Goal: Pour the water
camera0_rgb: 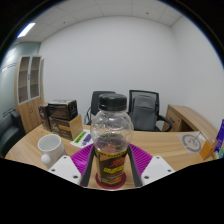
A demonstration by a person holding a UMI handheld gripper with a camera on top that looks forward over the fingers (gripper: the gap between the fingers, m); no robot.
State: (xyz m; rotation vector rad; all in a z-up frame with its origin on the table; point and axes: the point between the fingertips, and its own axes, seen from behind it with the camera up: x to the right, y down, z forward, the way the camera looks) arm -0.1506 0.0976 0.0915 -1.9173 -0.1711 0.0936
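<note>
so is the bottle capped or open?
Capped: the bottle stands upright between the hand-held gripper fingers, and its black cap sits on its neck.

A pale wooden desk [175, 148] fills the near part of the room. Beyond it stand two black office chairs [146, 108] against a plain white wall [120, 50]. A wooden cabinet [29, 85] with glass doors stands far left. A long ceiling light [26, 30] glows overhead at left. Cardboard boxes [64, 118] sit on the desk's left side.
</note>
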